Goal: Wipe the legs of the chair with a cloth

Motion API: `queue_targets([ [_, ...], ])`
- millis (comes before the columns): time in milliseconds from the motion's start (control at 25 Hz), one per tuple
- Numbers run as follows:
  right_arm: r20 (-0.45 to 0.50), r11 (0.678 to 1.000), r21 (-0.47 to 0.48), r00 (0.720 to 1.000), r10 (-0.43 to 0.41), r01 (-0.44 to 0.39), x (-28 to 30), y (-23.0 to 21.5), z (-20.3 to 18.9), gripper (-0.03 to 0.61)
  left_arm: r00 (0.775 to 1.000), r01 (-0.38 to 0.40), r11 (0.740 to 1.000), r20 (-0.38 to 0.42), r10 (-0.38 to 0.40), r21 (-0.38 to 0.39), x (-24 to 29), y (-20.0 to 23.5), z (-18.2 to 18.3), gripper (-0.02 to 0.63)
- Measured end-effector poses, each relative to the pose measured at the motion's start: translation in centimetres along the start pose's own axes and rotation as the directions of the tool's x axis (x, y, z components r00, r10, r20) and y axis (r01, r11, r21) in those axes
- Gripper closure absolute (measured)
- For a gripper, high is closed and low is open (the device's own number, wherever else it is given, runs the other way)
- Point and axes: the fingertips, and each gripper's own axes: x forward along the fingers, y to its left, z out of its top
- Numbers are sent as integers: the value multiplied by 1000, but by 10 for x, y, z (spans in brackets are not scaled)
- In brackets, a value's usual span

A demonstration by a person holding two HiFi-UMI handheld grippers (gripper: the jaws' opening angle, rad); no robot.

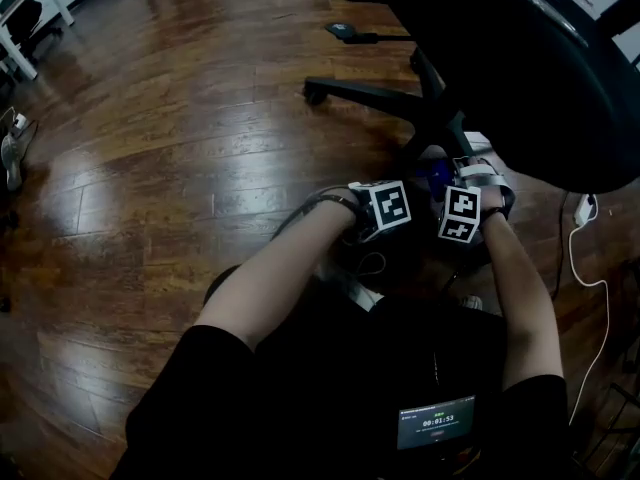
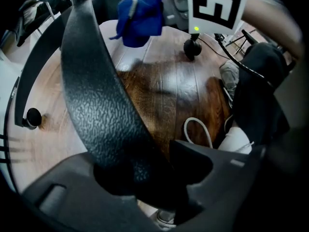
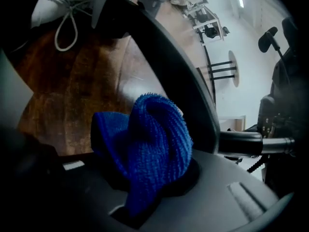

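Head view: chair fills 1–2 o'clock, and its seat edge overhangs both grippers. The base arms fan out toward 12, with a castor at one tip. Open floor runs from 8 round to 12 o'clock, bounded by a white desk frame at 10. A white cable snakes down the 3 o'clock side, near the right forearm.

Left gripper: jaws roughly half apart, clamped on the leg, which runs from 11 o'clock down into them. The leg is black moulded plastic with a pebbled grain, broad and slightly curved.

Right gripper: jaws pinched on the cloth. It is blue looped terry, bunched into a fold that stands up out of the jaws. The cloth sits just beside the leg, which passes at its 1 o'clock; I can't tell if they touch. In the head view the cloth is just past the two marker cubes, under the seat edge.

The floor is glossy dark wood boards with hard glare. A white laced shoe is at 11 o'clock in the right gripper view.
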Motion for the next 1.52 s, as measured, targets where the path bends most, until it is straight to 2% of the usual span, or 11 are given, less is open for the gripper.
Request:
queue_targets([
  [240,65,985,-32,983,171,-170,-50,106,-45,502,1000,-8,1000,-10,8,-3,0,3,-6,402],
  [320,62,978,-54,977,204,-201,-63,139,-59,502,1000,-5,1000,-15,5,-3,0,1,-7,402],
  [400,37,975,-86,977,209,-205,-68,152,-68,505,1000,-4,1000,-9,4,-9,0,1,-6,402],
  [560,-47,975,-155,987,153,-158,-63,143,-73,505,1000,-5,1000,-7,4,-21,-2,-2,-3,403],
  [640,-57,984,-141,993,99,-106,-60,130,-71,505,1000,-2,1000,-11,2,-17,-2,-2,-3,403],
  [880,18,999,1,999,-50,50,-35,49,-39,505,1000,12,1000,-27,-12,-15,-3,-5,-6,403],
  [1160,19,969,161,981,-195,189,-7,-71,2,505,1000,5,1000,7,-5,26,7,0,8,402],
  [1240,16,965,169,978,-208,203,-8,-73,3,508,1000,3,1000,6,-3,25,7,2,7,402],
  [1360,36,964,192,980,-196,186,-18,-51,-8,509,1000,5,1000,1,-5,12,1,0,2,402],
  [1520,48,982,176,996,-74,65,-39,10,-30,508,1000,1,1000,-4,-1,-1,-1,1,-4,403],
])
